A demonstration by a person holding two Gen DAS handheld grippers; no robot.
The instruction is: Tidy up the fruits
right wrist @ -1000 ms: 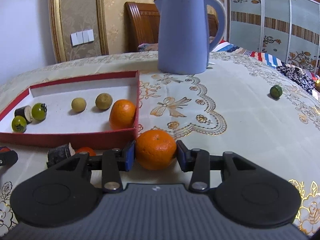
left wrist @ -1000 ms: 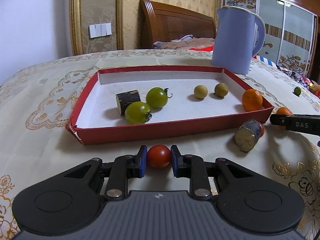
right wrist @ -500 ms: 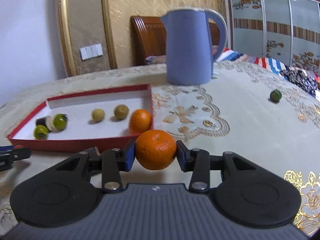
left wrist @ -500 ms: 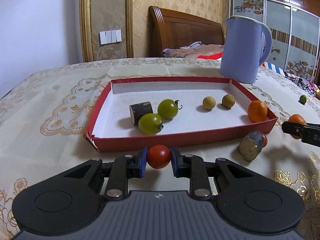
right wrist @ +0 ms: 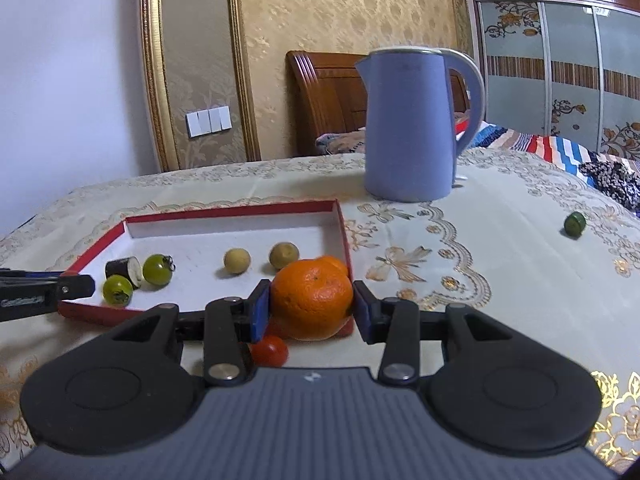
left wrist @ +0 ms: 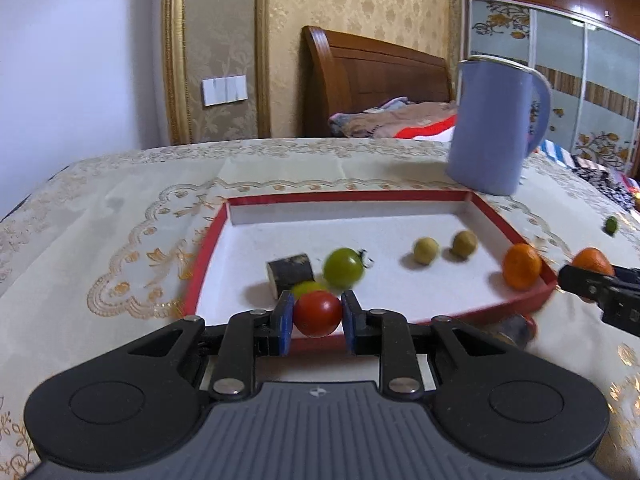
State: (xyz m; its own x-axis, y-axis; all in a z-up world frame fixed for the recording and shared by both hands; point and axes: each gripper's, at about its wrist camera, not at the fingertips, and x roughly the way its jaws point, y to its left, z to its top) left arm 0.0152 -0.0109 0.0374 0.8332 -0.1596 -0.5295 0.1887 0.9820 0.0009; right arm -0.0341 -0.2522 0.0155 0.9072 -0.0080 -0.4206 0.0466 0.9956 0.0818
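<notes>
Left wrist view showed the left gripper [left wrist: 317, 323] at lower centre of the frame, its blue-padded jaws closed on a small red cherry tomato [left wrist: 318, 319] held squarely between them, in front of the near wall of a shallow red-rimmed cardboard tray [left wrist: 208, 258]. Inside the tray lay two green tomatoes [left wrist: 343, 268], a dark cylindrical chunk [left wrist: 289, 273], two small yellowish round fruits [left wrist: 425, 251] and an orange mandarin [left wrist: 521, 266] in the right corner.

Right wrist view showed the right gripper [right wrist: 311, 311] clamped on a large orange mandarin [right wrist: 311, 304], gripped on both sides by the pads, before the tray's right near corner. A second red tomato [right wrist: 270, 351] sat on the embroidered cream tablecloth [right wrist: 500, 280] below the left jaw. A pale blue kettle [right wrist: 412, 124] stood behind; a small green fruit [right wrist: 574, 224] lay far right.
</notes>
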